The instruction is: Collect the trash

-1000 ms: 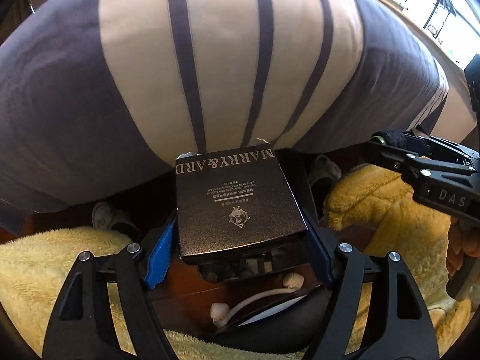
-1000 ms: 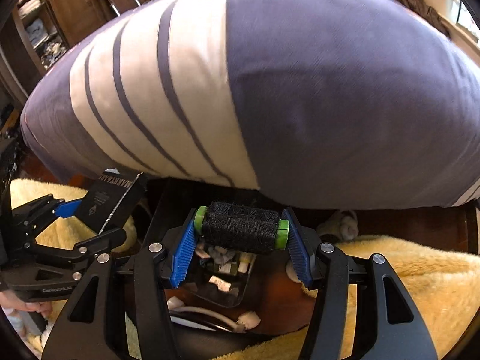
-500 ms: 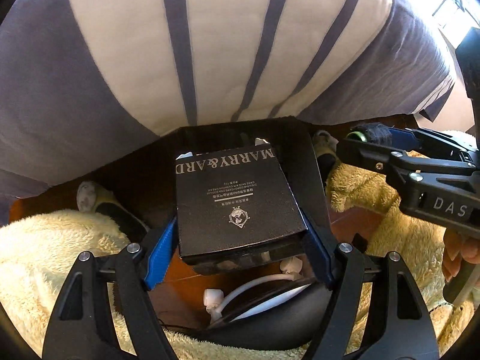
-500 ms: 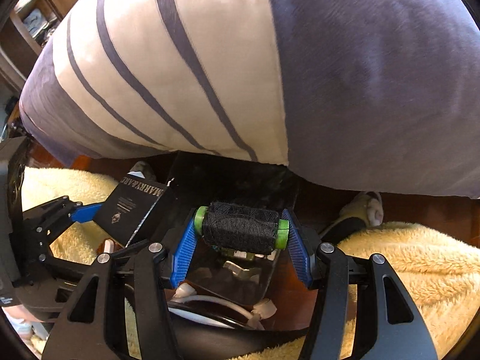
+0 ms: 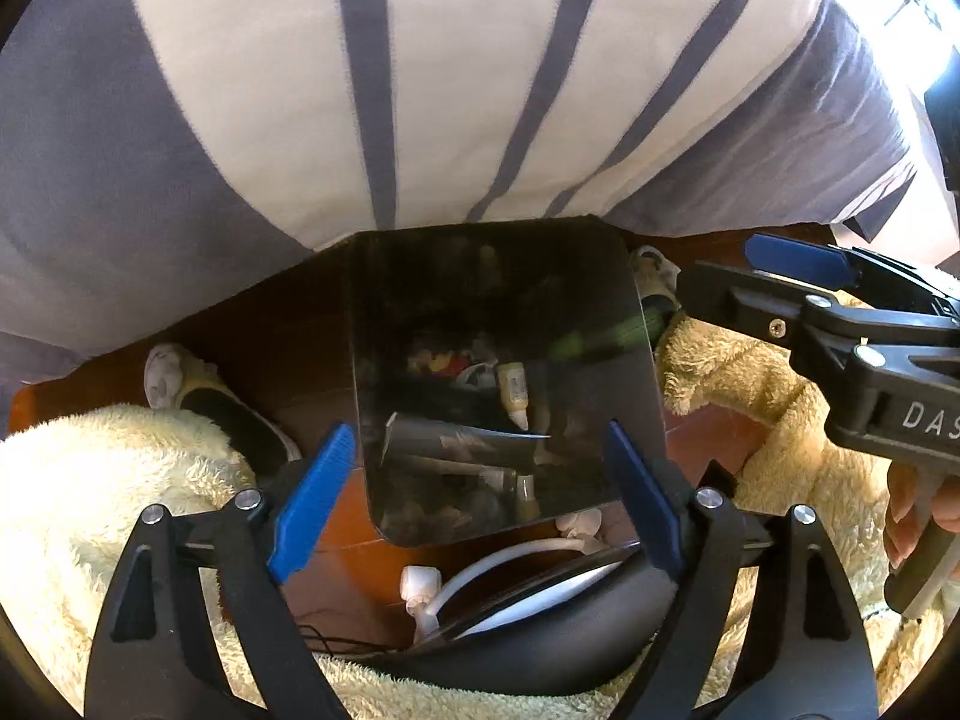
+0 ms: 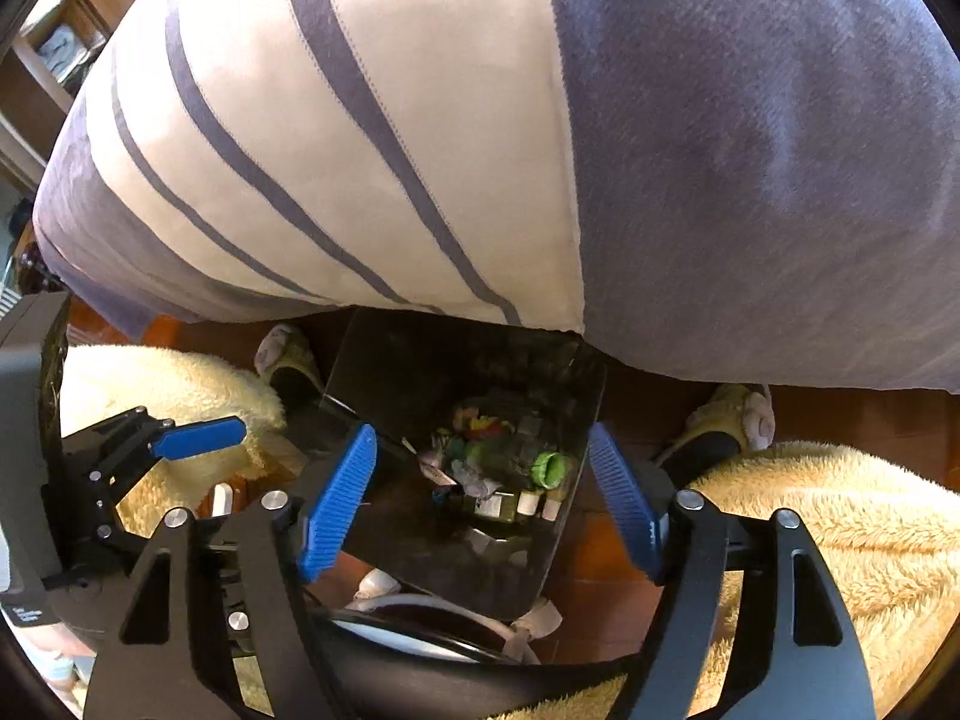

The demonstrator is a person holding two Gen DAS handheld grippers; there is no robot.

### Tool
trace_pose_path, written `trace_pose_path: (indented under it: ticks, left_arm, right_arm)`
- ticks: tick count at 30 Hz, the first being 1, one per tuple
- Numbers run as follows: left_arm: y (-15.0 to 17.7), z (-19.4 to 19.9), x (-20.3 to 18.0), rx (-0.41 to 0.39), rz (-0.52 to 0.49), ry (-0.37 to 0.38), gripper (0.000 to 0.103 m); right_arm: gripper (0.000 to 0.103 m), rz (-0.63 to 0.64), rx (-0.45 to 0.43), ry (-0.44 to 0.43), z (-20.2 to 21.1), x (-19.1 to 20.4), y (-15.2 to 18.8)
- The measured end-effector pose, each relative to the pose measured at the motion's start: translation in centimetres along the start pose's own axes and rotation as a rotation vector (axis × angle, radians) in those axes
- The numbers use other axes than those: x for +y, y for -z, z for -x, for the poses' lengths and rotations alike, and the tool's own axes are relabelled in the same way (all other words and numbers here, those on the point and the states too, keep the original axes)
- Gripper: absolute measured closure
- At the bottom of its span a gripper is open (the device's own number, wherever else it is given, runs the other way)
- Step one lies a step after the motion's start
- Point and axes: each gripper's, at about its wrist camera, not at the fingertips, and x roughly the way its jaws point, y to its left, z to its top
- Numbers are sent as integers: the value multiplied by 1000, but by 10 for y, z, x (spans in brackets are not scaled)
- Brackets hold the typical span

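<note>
A dark trash bin (image 5: 372, 360) stands on the wooden floor below both grippers, also in the right wrist view (image 6: 360, 372). It holds several bits of trash: small bottles (image 5: 515, 390), wrappers and a green-capped roll (image 6: 549, 468). A blurred green-and-black shape (image 5: 606, 339) shows over the bin mouth. My left gripper (image 5: 480, 504) is open and empty above the bin. My right gripper (image 6: 480, 498) is open and empty above the bin; it also shows at the right of the left wrist view (image 5: 798, 282).
A bed with a striped grey and cream cover (image 5: 420, 90) overhangs the bin's far side. Slippers (image 5: 180, 390) (image 6: 720, 432) lie beside the bin. Yellow fleece (image 5: 72, 510) (image 6: 840, 528) lies left and right. A white cable (image 5: 498, 564) lies near the bin.
Both grippers have opened. The black box has left my left gripper and the black green-ended roll has left my right gripper. Both views have tilted down over the bin.
</note>
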Motion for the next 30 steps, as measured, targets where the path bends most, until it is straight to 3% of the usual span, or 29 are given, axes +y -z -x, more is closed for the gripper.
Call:
trace_pose_path:
  ticks: [4, 6, 9, 15, 20, 24, 30]
  left_arm:
    - [0, 8, -1, -25, 3, -20, 12]
    - [-1, 14, -2, -44, 6, -29, 8]
    - [-1, 27, -2, -81, 14, -33, 8]
    - [-5, 67, 0, -189, 27, -61, 8]
    - [-21, 132, -5, -358, 7, -102, 8]
    - [-36, 199, -12, -533, -10, -130, 8]
    - [-52, 278, -29, -725, -42, -173, 8]
  right_arm:
    - [24, -5, -18, 14, 7, 1, 0]
    - [9, -14, -39, 25, 13, -1, 0]
    - [4, -27, -64, 42, 23, -7, 0]
    - [3, -54, -137, 108, 53, -19, -6]
    - [3, -20, -291, 164, 109, -18, -23]
    - [3, 32, -480, 221, 178, -2, -42]
    - [3, 55, -703, 270, 262, 19, -61]
